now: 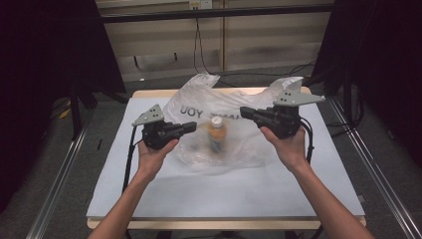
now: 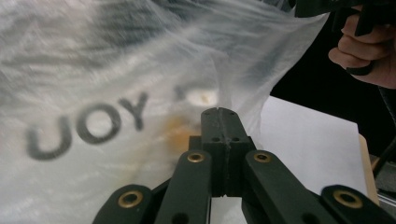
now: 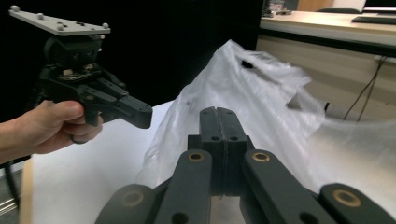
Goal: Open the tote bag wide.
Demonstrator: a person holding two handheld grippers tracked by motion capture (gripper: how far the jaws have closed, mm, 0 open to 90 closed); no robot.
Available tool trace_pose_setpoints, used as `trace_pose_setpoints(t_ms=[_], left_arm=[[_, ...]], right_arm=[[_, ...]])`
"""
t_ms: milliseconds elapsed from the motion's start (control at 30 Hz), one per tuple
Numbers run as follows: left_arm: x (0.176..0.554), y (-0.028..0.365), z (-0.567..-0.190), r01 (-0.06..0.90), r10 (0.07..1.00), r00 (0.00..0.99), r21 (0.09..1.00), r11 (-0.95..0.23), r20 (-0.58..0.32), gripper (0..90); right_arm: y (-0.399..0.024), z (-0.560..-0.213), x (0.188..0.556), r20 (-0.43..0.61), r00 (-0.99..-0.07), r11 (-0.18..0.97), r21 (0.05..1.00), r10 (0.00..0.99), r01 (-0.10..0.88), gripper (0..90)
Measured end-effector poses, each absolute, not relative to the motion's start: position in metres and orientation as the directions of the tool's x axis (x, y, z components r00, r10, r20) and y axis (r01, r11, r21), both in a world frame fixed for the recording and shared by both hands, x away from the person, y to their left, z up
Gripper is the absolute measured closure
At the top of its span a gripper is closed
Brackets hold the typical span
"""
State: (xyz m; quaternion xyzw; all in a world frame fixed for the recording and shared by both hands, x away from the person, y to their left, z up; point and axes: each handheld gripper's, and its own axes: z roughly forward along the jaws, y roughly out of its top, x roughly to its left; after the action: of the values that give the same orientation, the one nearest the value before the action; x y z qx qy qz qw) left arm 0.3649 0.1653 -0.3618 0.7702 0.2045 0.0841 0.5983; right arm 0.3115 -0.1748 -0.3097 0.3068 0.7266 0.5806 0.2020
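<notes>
High view: one see-through plastic bag point(image 1: 234, 119) on the counter point(image 1: 224, 189).
One orange bottle point(image 1: 216, 133) showed inside; both grippers' fingers were pressed together.

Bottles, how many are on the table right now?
1. A bottle with a white cap lies inside the plastic bag at mid-table, between the two tongs. The crumpled bag could hide more.

One surface point(image 1: 224, 189), white-topped. One clear plastic bag point(image 1: 239, 99) with dark lettering, lying from the centre toward 12 o'clock. One bottle point(image 1: 216, 133) with a white cap, seen through the bag at the centre. Two grippers: the left gripper point(image 1: 191, 127) at 9 o'clock, the right gripper point(image 1: 245, 112) at 2 o'clock. Two hands, one per gripper: left hand point(image 1: 154, 154), right hand point(image 1: 287, 147). Two grey three-cornered plates, one on each gripper.
</notes>
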Motion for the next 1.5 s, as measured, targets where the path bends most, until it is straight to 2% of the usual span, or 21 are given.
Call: trace_pose_setpoints(t_ms=[433, 733, 900, 1167, 1300, 1500], left_arm=[[0.403, 0.148, -0.318, 0.186, 0.424, 0.900, 0.967, -0.171, -0.098, 90.0], [0.423, 0.131, -0.295, 0.161, 0.412, 0.907, 0.976, -0.150, -0.086, 90.0], [0.438, 0.115, -0.280, 0.149, 0.397, 0.915, 0.972, -0.183, -0.065, 90.0], [0.447, 0.097, -0.299, 0.178, 0.399, 0.914, 0.952, -0.249, -0.067, 90.0], [0.445, 0.092, -0.318, 0.193, 0.401, 0.915, 0.924, -0.329, -0.048, 90.0], [0.434, 0.092, -0.335, 0.196, 0.402, 0.915, 0.909, -0.366, -0.036, 90.0]], right_arm=[[-0.161, -0.288, 0.358, 0.073, -0.667, 0.132, 0.959, 0.741, 0.251, 90.0], [-0.146, -0.288, 0.385, 0.081, -0.636, 0.159, 0.937, 0.768, 0.312, 90.0], [-0.133, -0.293, 0.392, 0.088, -0.630, 0.168, 0.927, 0.772, 0.336, 90.0], [-0.122, -0.309, 0.389, 0.084, -0.663, 0.222, 0.904, 0.744, 0.364, 90.0], [-0.118, -0.322, 0.386, 0.087, -0.679, 0.244, 0.894, 0.729, 0.377, 90.0], [-0.120, -0.341, 0.381, 0.116, -0.693, 0.247, 0.882, 0.712, 0.401, 90.0]])
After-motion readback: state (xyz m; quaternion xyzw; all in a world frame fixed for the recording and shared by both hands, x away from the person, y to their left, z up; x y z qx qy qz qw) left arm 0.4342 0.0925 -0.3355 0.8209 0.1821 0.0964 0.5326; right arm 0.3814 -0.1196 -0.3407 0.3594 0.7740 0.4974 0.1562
